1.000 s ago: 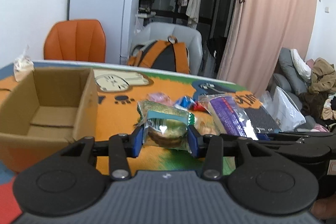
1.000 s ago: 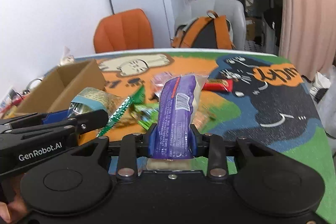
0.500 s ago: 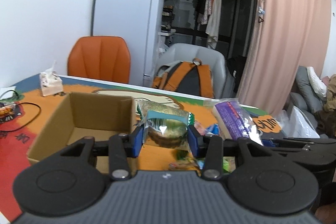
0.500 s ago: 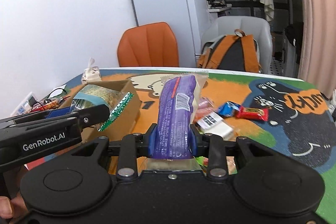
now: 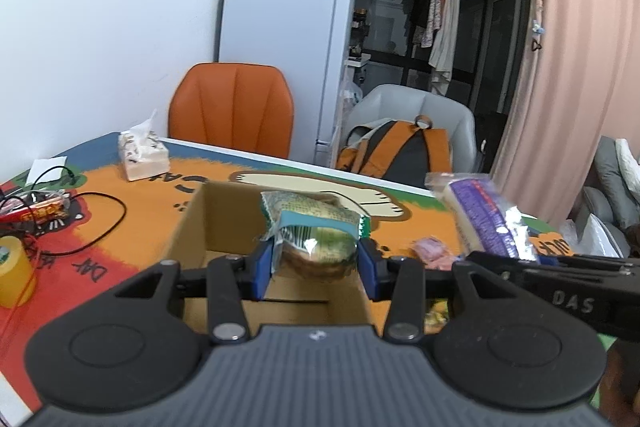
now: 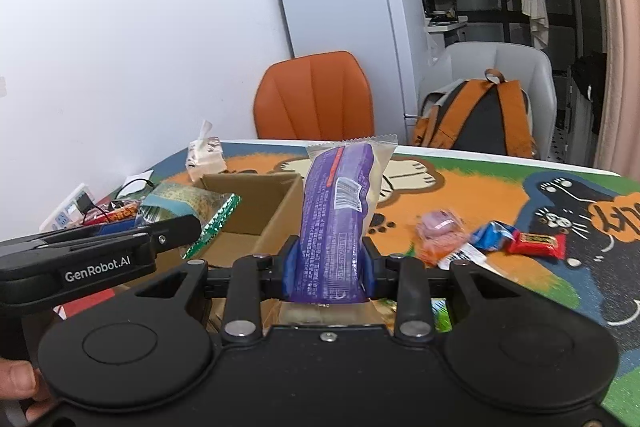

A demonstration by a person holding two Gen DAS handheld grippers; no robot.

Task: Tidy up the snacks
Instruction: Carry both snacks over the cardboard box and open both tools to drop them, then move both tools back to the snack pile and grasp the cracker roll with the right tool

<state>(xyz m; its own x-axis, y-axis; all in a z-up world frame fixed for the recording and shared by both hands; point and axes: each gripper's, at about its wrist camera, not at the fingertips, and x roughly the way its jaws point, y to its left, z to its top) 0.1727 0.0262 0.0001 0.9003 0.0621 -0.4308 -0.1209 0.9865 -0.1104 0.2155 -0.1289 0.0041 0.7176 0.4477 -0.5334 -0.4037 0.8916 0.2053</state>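
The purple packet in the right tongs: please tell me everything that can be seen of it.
The purple packet is a long, sealed snack wrapper of glossy plastic, purple with white print and a white barcode label, clear along one side, with a crimped, zigzag top edge. It stands almost upright, clamped near its lower end between the blue pads of the right tongs. It is lifted off the table, beside the cardboard box. Nothing else touches it.

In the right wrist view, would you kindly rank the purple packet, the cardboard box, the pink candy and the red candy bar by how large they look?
1. purple packet, though its nearness to the camera inflates it
2. cardboard box, partly hidden
3. pink candy and red candy bar: they look alike, so unranked
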